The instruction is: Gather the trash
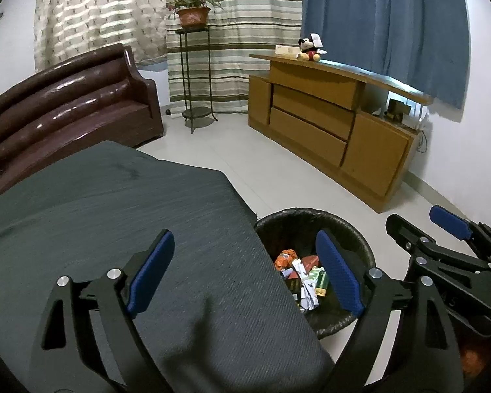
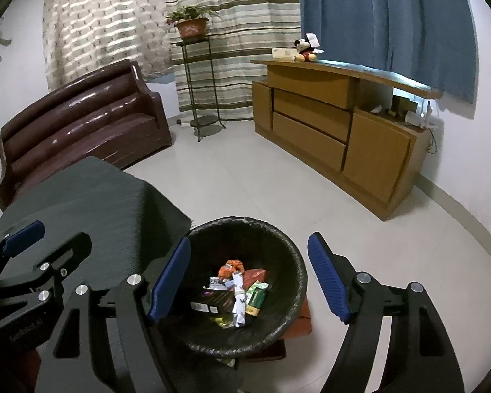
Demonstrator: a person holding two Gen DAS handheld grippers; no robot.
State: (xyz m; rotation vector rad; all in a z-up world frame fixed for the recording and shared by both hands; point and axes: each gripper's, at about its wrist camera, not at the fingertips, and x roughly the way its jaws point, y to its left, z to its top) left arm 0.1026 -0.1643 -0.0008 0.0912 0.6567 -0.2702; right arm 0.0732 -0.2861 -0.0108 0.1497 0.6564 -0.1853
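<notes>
Your right gripper [image 2: 248,278] hangs right over the black wastebasket [image 2: 288,255], jaws spread wide with nothing between them, blue pads [image 2: 327,281] framing the opening. Down inside the basket you've got a heap of trash: an orange crumpled wrapper [image 2: 230,268], a red packet [image 2: 257,274], a green-and-yellow carton [image 2: 257,298], a white printed wrapper [image 2: 239,301] standing across the pile, and a dark flat box [image 2: 211,303] lying to its left. Something yellow shows at the bottom, too small to name. The basket sits on the pale tiled floor [image 2: 245,180], tucked against the corner of the grey cloth-covered table [image 2: 98,196].

Your left gripper [image 1: 245,271] is released too, jaws apart and empty, one finger over the grey cloth, the other over the basket's rim. From that camera the table edge hides the near side of the basket; the same wrappers peek out beside it.

Beyond: a brown leather sofa [image 2: 81,121], a wooden cabinet [image 2: 343,124] with a Mickey Mouse plush [image 2: 306,50] on top
</notes>
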